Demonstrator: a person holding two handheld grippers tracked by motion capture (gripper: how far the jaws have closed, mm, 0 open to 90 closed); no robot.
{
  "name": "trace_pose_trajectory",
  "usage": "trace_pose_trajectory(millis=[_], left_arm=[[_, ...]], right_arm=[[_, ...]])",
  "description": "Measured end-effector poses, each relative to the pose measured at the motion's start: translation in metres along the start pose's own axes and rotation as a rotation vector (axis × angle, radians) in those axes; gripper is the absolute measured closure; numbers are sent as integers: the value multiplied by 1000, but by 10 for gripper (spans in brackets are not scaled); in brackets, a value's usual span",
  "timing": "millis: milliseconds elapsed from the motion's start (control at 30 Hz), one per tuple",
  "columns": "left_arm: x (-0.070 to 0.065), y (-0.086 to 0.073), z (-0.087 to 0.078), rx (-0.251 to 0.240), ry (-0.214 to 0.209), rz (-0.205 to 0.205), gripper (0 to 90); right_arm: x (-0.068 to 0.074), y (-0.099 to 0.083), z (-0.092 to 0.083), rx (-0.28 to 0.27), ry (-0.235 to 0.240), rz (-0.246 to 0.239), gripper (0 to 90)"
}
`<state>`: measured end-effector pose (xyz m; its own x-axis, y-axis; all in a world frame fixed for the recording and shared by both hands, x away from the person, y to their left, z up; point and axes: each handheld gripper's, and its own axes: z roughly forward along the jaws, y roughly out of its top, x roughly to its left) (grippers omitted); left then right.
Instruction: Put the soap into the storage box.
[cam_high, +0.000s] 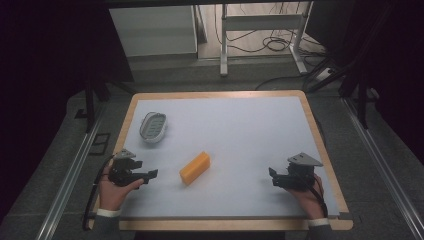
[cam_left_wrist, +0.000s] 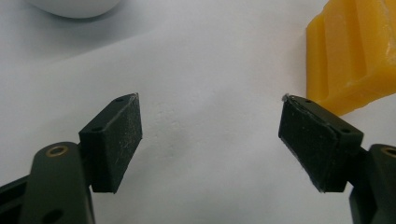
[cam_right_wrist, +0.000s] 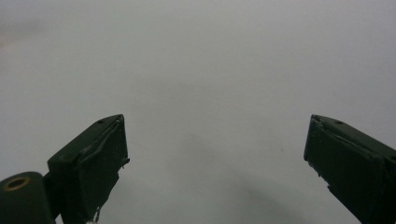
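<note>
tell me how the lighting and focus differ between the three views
High view: the white table mat is evenly lit and the surroundings fall dark. Left gripper view: bright, the black fingers sharp, the yellow ridged block slightly soft. Right gripper view: dim and grey, with a faint shadow on the mat between its fingers.

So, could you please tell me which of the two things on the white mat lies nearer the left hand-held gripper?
The orange block, just past the open left hand-held gripper. The grey-rimmed dish sits farther back on the white mat.
</note>
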<state>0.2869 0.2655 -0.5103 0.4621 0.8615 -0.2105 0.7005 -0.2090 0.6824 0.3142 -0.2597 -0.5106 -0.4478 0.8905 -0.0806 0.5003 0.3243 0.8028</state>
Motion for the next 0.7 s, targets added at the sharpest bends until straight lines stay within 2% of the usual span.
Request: trace_pose_trajectory(millis=[100, 233, 367, 467, 533, 633, 700], left_arm=[[-2, 0, 2, 10, 9, 4, 217], [-2, 1, 2, 21, 28, 9, 215], [-2, 2, 3, 40, 52, 11, 213], [-3, 2, 3, 49, 58, 18, 213], [-4, 3, 2, 60, 61, 27, 213], [-6, 6, -3, 67, 59, 35, 206], [-9, 9, -8, 71, 82, 37, 200]], right_arm=[[2, -1, 1, 8, 5, -12, 61], [1, -1, 0, -1, 4, 4, 61], [3, -1, 1, 0, 18, -12, 60], [2, -1, 1, -3, 20, -6, 60], [3, -2, 1, -1, 28, 5, 61], [6, -1, 1, 0, 29, -4, 60], [6, 0, -1, -8, 28, -7, 61]])
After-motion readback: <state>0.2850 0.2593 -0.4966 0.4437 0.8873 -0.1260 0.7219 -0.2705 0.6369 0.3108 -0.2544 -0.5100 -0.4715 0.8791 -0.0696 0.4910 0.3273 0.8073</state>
